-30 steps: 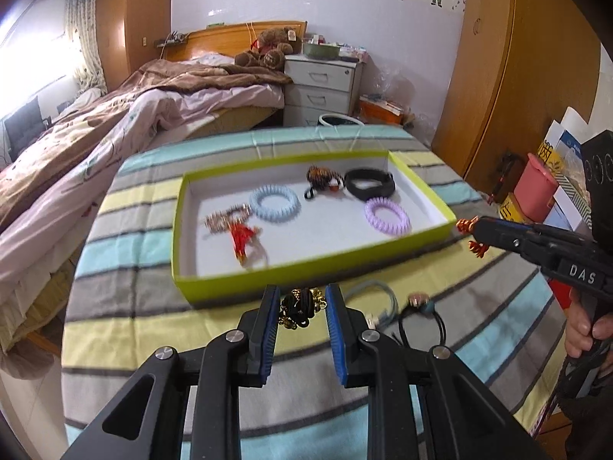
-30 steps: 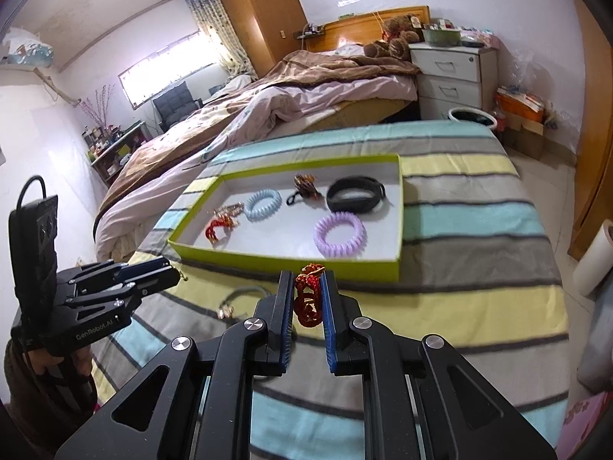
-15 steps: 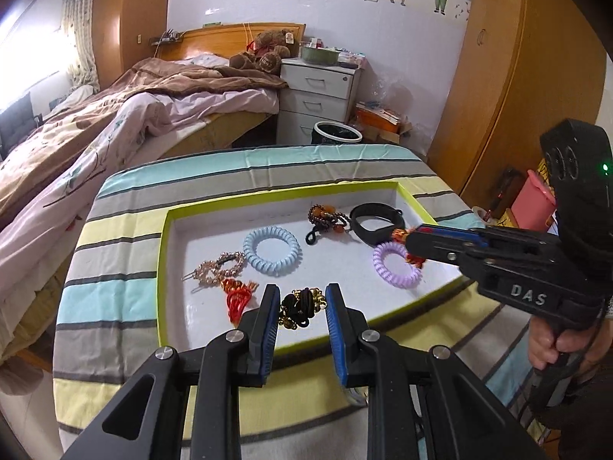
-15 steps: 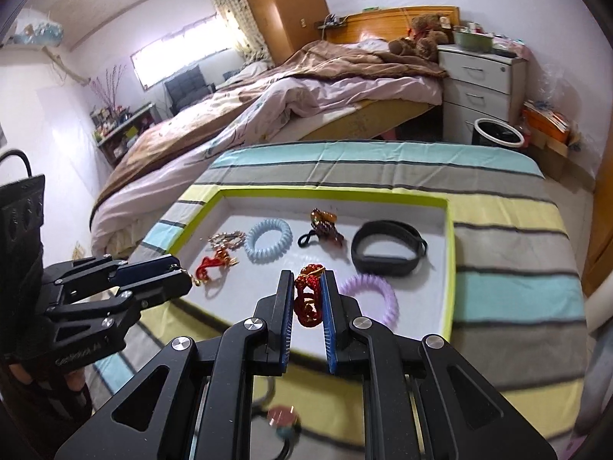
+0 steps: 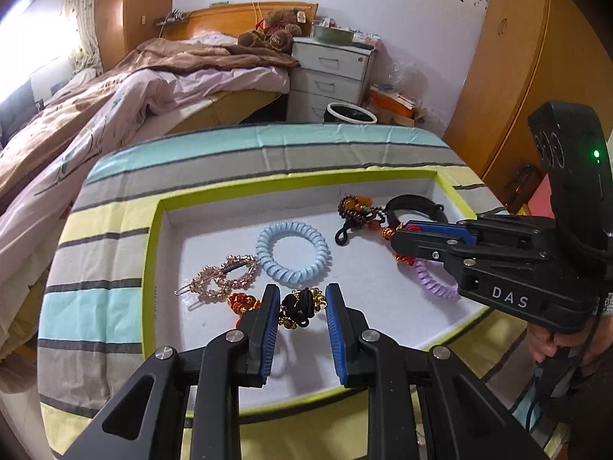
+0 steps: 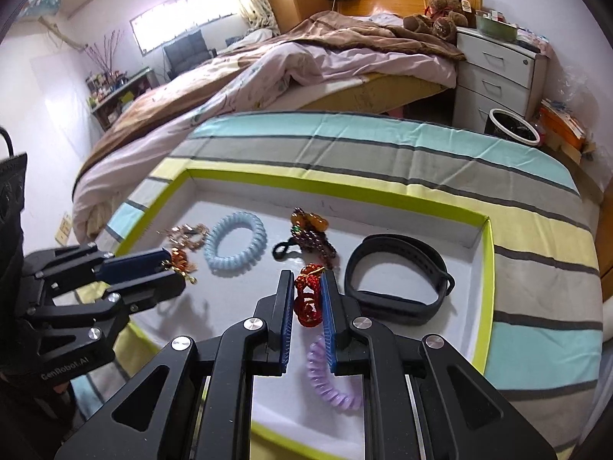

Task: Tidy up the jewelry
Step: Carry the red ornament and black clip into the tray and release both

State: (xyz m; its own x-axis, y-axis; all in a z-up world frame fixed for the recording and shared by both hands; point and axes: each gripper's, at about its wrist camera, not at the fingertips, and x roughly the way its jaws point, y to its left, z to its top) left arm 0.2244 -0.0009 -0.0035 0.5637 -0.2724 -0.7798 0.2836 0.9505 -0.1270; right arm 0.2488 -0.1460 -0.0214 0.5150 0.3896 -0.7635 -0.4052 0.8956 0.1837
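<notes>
A white tray with a lime-green rim (image 5: pixel 148 287) (image 6: pixel 485 268) lies on the striped cloth. My left gripper (image 5: pixel 300 301) hangs low over the tray's near side, shut on a black-and-gold hair tie (image 5: pixel 302 306). My right gripper (image 6: pixel 308 299) is shut on a red knotted bracelet (image 6: pixel 306 301) above the purple coil tie (image 6: pixel 331 381). Each gripper shows in the other's view: the right gripper (image 5: pixel 398 235), the left gripper (image 6: pixel 170 268). In the tray lie a pale blue coil tie (image 5: pixel 293 251), a black band (image 6: pixel 398 287), a beaded tie (image 6: pixel 310 230), a rose-gold clip (image 5: pixel 222 276) and a red ornament (image 5: pixel 241 303).
The striped cloth (image 5: pixel 95 260) covers the whole table. A bed with a rumpled quilt (image 6: pixel 306 61) stands beyond and to the left. Behind the table are a white nightstand (image 5: pixel 329 76), a bin (image 5: pixel 350 115) and a wooden wardrobe (image 5: pixel 513 76). A hand (image 5: pixel 544 345) grips the right handle.
Both grippers have come forward from the table's near edge to over the tray, sinking a little, each still holding its piece. The loose ties on the cloth have dropped out of view.
</notes>
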